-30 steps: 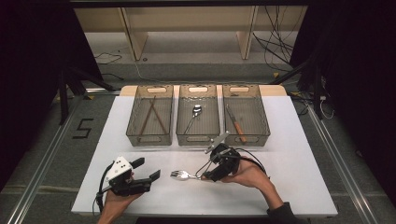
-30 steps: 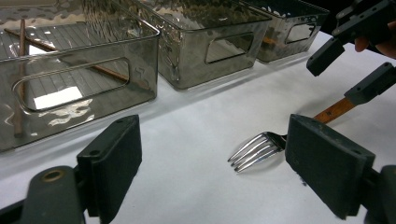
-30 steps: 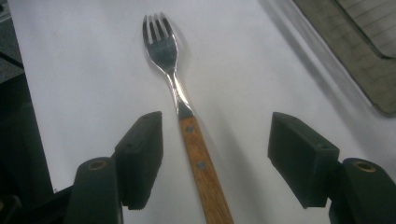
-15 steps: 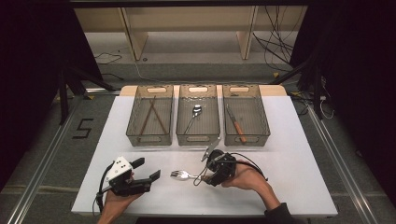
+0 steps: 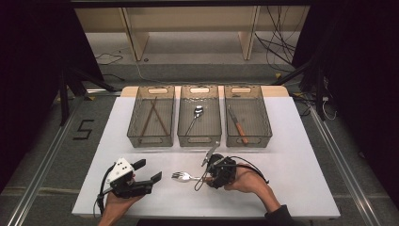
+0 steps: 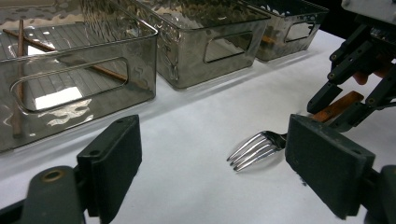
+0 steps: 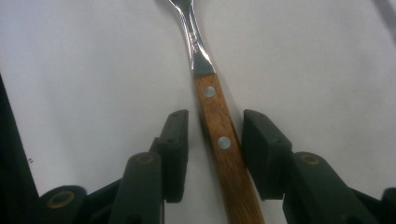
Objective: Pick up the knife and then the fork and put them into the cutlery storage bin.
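Note:
A fork with a wooden handle lies on the white table, tines pointing left. My right gripper straddles that handle. Its jaws have just been closing around it, and a narrow gap still shows on each side between the pads and the wood. My left gripper rests low at the front left, open and holding nothing. In the left gripper view the fork's tines lie between its wide jaws, farther off, with the right gripper beyond.
Three clear bins stand in a row at the back. The left bin holds chopsticks, the middle bin a spoon, and the right bin a wooden-handled knife. The table's front edge is close behind both hands.
The right gripper has dipped slightly toward the fork and its jaws have narrowed around the handle. The left gripper and the fork have not moved.

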The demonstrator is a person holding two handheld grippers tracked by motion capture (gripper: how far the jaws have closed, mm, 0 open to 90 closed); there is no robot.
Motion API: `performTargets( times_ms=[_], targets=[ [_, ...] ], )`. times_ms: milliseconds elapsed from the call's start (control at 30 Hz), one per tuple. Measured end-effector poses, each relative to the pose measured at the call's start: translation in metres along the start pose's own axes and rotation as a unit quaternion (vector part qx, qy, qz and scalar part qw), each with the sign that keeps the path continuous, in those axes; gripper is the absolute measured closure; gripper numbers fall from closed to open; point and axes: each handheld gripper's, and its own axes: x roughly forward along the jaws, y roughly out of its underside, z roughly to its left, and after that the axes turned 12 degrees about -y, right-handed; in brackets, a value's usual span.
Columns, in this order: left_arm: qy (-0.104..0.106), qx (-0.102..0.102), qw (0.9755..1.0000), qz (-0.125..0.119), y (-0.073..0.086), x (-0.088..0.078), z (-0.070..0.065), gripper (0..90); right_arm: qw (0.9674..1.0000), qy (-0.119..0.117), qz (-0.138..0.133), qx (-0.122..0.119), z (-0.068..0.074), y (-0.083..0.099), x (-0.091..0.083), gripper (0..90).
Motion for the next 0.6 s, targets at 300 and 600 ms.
performTargets(
  times_ms=[300, 600],
  targets=[
    [0.001, 0.002, 1.0, 0.0, 0.0, 0.0, -0.0002, 18.5, 0.9996, 0.022, 0.006, -0.018, 0.0025, 0.0, 0.0028, 70.6],
    [0.001, 0.002, 1.0, 0.0, 0.0, 0.0, -0.0005, 18.5, 0.9988, 0.027, 0.016, -0.038, 0.0075, -0.0006, 0.0035, 76.2]
  ],
)
